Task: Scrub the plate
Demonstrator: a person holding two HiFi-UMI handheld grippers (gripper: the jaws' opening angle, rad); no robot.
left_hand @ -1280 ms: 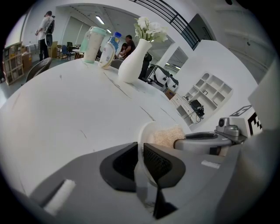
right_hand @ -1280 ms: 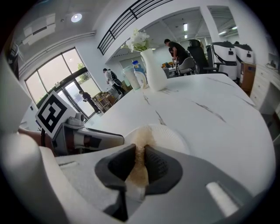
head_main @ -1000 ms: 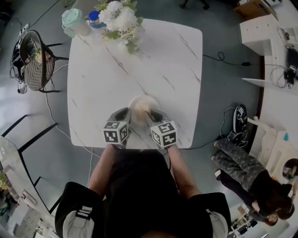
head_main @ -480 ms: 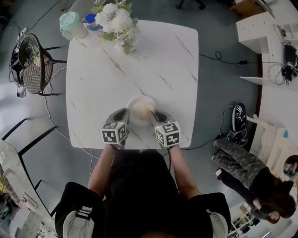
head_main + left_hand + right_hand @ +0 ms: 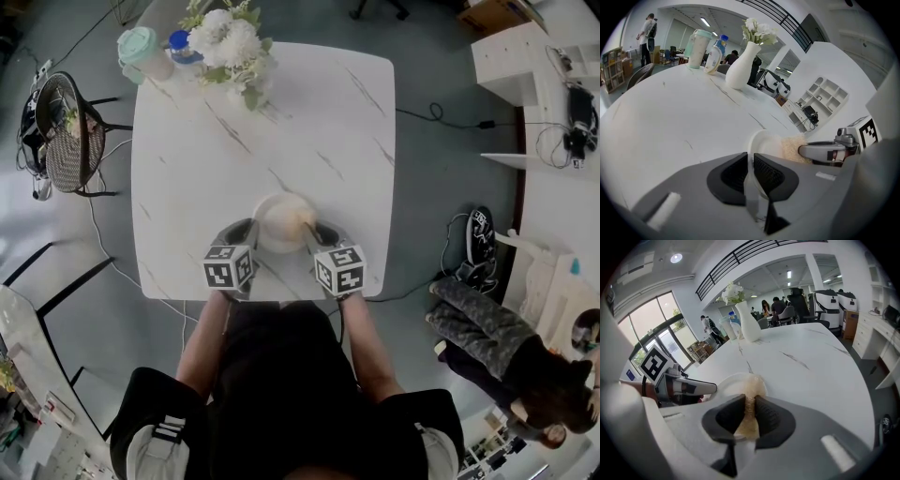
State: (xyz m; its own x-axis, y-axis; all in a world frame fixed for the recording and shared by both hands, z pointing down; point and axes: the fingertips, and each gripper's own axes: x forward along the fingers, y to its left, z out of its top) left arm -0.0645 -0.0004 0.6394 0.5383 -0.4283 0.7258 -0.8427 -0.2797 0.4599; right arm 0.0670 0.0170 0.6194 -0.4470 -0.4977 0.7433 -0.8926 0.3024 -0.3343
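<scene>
Plate (image 5: 272,217): white, thin-rimmed, probably light, stiff and slippery. It sits at the 6 o'clock edge of the table (image 5: 187,169). Your left gripper (image 5: 751,161) pinches its rim at 8 o'clock; take hold there. Your right gripper (image 5: 749,408) clenches a soft tan scrub pad (image 5: 751,383), resting at the plate's 3 o'clock.

Plate (image 5: 764,140), between my left gripper's (image 5: 751,164) jaws: white, smooth, slight sheen. Sponge (image 5: 752,381), between my right gripper's (image 5: 749,405) jaws: tan, coarse, fibrous. My pads (image 5: 771,416): black, ribbed, matt. Table (image 5: 281,122): glossy, marble-look.
</scene>
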